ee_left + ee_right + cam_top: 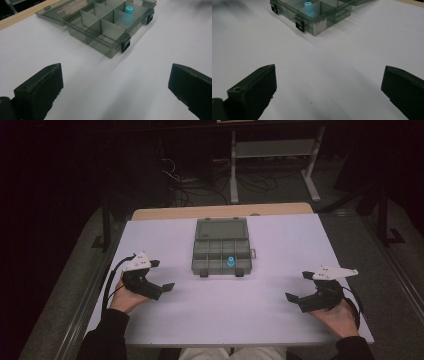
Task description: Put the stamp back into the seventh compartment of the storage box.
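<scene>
A smoky clear compartment box (220, 251) lies open at the middle of the white table, its lid (222, 228) folded back flat. One small blue cylinder (230, 262) stands upright in a front compartment; it is the blue cylinder (129, 10) in the left gripper view and the blue cylinder (308, 4) in the right gripper view. My left gripper (161, 275) rests at the left of the table, open and empty, jaws pointing toward the box (110, 27). My right gripper (299, 286) sits at the right, open and empty, facing the box (312, 12).
The white tabletop (220, 310) spreads wide in front of the box and between the hands. A wooden strip (222, 211) borders its far edge. Beyond it stand a white metal frame (272, 165) and cables on a dark floor.
</scene>
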### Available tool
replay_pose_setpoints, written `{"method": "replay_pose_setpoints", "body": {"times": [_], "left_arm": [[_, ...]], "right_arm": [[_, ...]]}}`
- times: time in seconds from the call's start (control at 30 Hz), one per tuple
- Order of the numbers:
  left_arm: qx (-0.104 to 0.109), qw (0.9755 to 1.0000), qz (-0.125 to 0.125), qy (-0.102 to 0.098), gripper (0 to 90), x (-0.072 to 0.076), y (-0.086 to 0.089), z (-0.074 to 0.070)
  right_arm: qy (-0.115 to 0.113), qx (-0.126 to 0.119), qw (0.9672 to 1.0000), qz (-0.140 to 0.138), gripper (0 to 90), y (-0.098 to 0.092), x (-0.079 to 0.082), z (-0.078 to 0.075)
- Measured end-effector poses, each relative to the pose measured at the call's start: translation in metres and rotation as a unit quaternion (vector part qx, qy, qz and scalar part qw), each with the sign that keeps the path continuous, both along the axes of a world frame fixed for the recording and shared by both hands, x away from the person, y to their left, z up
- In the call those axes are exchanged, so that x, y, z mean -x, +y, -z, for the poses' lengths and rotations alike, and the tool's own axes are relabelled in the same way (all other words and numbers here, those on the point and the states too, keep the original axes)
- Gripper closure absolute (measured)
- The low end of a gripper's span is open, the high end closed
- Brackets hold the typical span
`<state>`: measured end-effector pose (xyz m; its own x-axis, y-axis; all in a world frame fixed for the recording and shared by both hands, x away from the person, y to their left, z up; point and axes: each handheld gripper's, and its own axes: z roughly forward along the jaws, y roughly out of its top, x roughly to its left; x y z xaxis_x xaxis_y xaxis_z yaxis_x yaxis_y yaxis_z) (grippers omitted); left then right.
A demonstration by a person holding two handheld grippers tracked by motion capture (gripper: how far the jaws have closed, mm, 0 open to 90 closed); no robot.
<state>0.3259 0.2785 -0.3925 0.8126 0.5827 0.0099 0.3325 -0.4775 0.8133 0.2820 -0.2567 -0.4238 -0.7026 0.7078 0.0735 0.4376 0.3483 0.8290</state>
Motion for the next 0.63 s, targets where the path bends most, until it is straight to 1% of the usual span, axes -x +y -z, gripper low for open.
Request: {"method": "replay_pose_setpoints", "body": {"times": [0.2, 0.33, 0.4, 0.47, 0.63], "left_arm": [[0.016, 0.9997, -0.017, -0.011, 0.0, 0.006, 0.013, 0.001], [0.025, 0.9993, -0.026, -0.011, 0.0, 0.010, 0.021, 0.001], [0.035, 0.9988, -0.031, -0.013, 0.0, 0.011, 0.026, 0.001], [0.039, 0.9983, -0.038, -0.017, 0.0, 0.013, 0.030, 0.001], [0.061, 0.9965, -0.051, -0.024, 0.0, 0.016, 0.038, 0.002]], "right_arm": [[0.001, 0.001, 1.0000, 0.001, 0.0, 0.000, 0.000, 0.001], [0.001, -0.001, 1.0000, 0.003, 0.0, -0.001, 0.000, 0.000], [0.001, -0.001, 1.0000, 0.003, 0.0, -0.002, 0.001, 0.000], [0.000, -0.002, 1.0000, 0.004, 0.0, -0.002, 0.001, 0.000], [0.000, -0.002, 1.0000, 0.003, 0.0, -0.002, 0.002, 0.000]]}}
